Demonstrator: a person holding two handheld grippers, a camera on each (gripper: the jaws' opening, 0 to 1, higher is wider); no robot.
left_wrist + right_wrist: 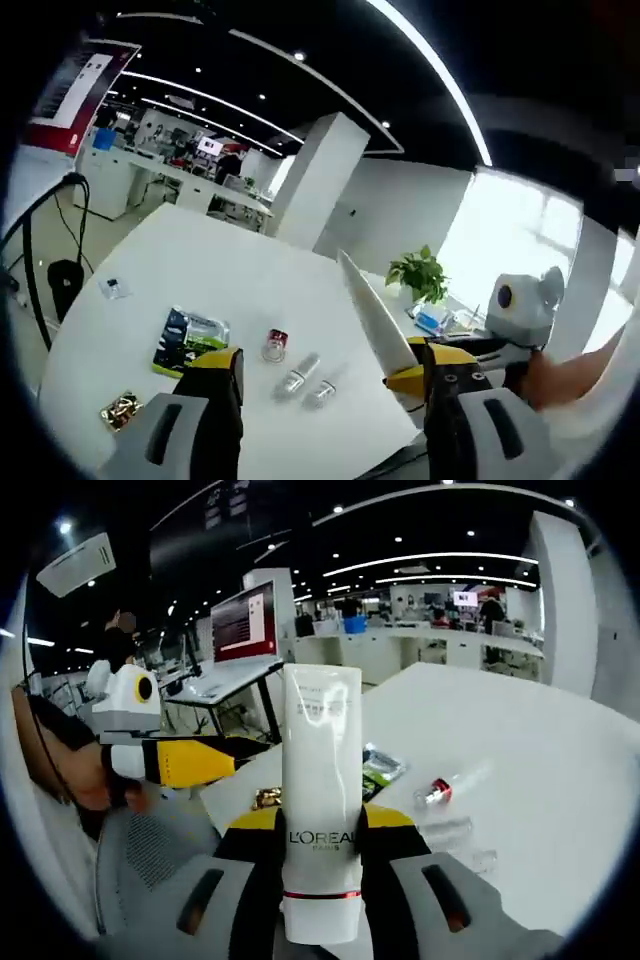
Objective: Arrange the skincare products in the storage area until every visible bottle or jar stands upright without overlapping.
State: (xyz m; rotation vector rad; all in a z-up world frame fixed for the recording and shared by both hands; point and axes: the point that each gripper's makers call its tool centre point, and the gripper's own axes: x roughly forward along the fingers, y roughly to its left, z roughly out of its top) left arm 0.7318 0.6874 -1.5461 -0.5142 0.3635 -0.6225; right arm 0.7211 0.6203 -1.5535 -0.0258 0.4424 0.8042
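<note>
**Tube lifted, placement pending**

Above the white desk [560,770], the right gripper [322,825] pinches a L'Oréal tube [320,780] — jaws pressed on it. Left gripper [330,375] jaws spread, empty. Small bottles [300,378] lie flat — next, stand the tube upright.

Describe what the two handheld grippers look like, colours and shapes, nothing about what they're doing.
The left gripper has broad grey bodies with dark slot-shaped recesses, black jaws and yellow bands near the tips. The right gripper is built the same: grey moulded shells with dark slots, black jaws and yellow caps. Seen from the side in the other view, each shows a pale rounded housing above a yellow wedge-shaped jaw. No cables or sleeves are clearly visible.
</note>
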